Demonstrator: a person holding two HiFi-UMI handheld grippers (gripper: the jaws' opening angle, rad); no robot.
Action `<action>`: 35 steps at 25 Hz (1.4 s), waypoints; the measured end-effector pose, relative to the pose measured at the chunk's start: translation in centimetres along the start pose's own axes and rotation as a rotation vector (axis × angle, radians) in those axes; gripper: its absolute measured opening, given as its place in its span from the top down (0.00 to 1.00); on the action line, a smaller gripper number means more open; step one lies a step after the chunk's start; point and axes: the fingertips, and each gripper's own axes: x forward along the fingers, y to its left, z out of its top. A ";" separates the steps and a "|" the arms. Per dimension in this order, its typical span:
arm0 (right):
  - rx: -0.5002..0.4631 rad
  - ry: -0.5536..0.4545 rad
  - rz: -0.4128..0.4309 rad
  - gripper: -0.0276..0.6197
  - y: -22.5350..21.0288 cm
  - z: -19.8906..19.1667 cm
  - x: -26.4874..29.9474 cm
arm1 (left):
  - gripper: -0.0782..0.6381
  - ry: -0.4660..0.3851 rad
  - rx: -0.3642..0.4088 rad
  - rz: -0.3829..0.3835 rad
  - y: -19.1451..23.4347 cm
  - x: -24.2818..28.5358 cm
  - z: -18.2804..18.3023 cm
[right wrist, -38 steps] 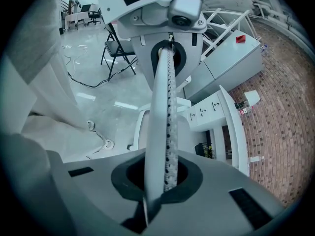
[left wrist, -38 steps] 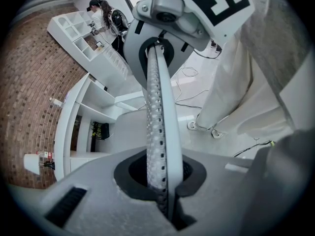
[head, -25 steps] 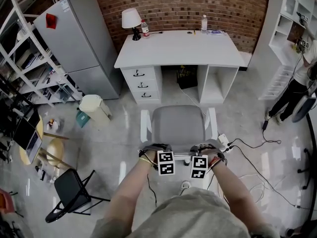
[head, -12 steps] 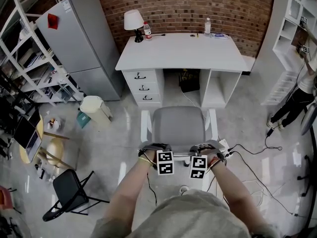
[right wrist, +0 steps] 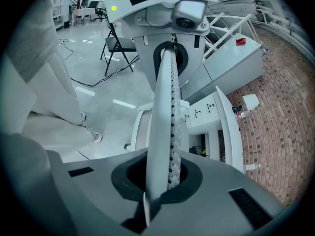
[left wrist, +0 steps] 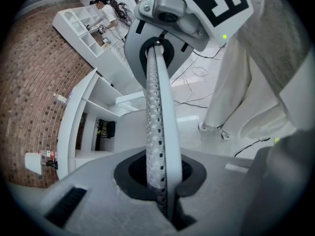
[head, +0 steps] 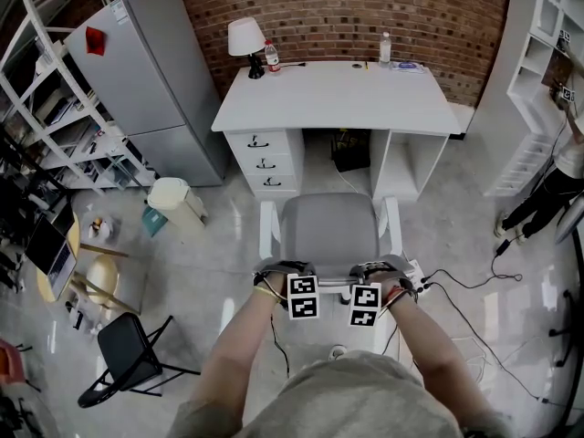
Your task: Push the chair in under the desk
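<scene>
As the head view looks steeply down, a white shelving rack (head: pixel 44 99) fills its far left, with a grey refrigerator (head: pixel 146 71) just beside it against the brick wall. Lower on that side stand a black folding chair (head: pixel 130 350) and a pale waste bin (head: pixel 175 203).

At the middle, the white desk (head: pixel 338 97) stands against the wall. A lamp (head: pixel 244 42) and a bottle (head: pixel 271 57) stand at its left rear corner, and a second bottle (head: pixel 384 48) near its right rear. Three drawers (head: pixel 264 159) sit under its left side, and a dark box (head: pixel 345 148) is in the open kneehole.

The chair (head: pixel 328 231), grey-seated with white arms, stands on the floor facing the kneehole. It is near the desk but not under it, and bare floor shows between the two.

The left gripper (head: pixel 294 281) is closed on the top edge of the chair's backrest (left wrist: pixel 157 112). Its own view shows the jaws pressed onto that thin perforated panel. The right gripper (head: pixel 361 287) is clamped on the same edge just beside it, jaws tight on the panel in its view as well. Each is held by a hand at the back of the chair.

To the right, a power strip (head: pixel 420 277) and cables (head: pixel 479 313) lie on the floor. A white bookshelf (head: pixel 534 71) stands at the far right, with a person (head: pixel 561 176) beside it.
</scene>
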 end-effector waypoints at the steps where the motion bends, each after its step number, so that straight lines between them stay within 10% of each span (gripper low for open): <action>1: -0.001 0.000 -0.001 0.94 -0.2 -0.1 0.1 | 0.86 0.000 0.000 0.002 0.2 0.1 0.0; 35: -0.009 0.002 -0.009 0.94 -6.5 -2.5 3.4 | 0.86 -0.001 -0.003 0.011 7.3 2.5 0.0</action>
